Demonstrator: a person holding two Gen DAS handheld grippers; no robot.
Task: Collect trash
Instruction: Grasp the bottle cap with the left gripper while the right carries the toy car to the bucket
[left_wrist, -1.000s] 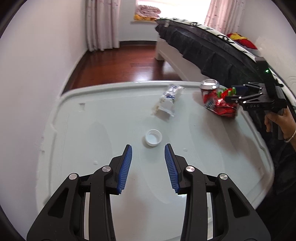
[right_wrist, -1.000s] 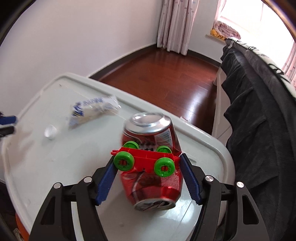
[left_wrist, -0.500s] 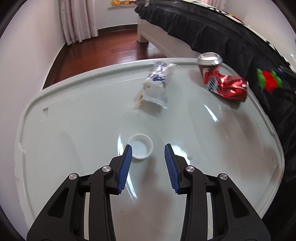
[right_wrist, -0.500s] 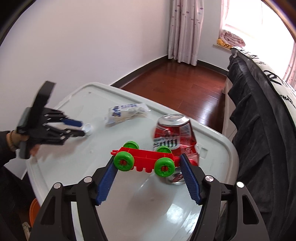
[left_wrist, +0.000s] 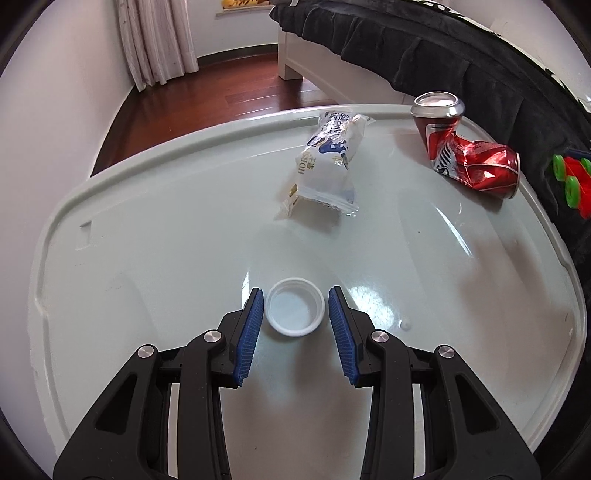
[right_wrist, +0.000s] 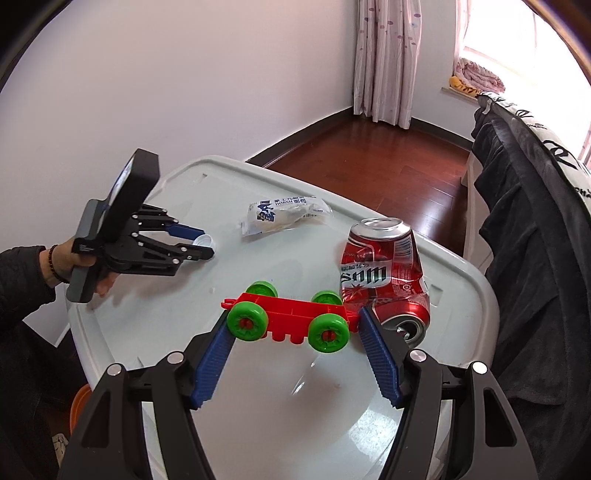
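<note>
— While I look along my left gripper (left_wrist: 295, 314), what sits between its blue fingers?

— I see a little white bottle cap (left_wrist: 294, 312), open side up, on the pale table (left_wrist: 147, 240). The jaws stand on each side of it with thin gaps, so they are not squeezing it. Past the cap lies a white and blue snack wrapper (left_wrist: 327, 162). Off to the right of that is a crushed red can (left_wrist: 467, 155), near the table's far edge.

— And my right gripper (right_wrist: 293, 325)?

— It is clamped on a red toy car (right_wrist: 291, 317) with green wheels, one blue pad at each end. The car hangs above the table, just in front of the can (right_wrist: 384, 273). At the far left of that view I see a hand (right_wrist: 79, 264) holding the left gripper (right_wrist: 205, 245) down by the cap (right_wrist: 205, 242). The wrapper (right_wrist: 284, 214) lies between the cap and the can.
</note>
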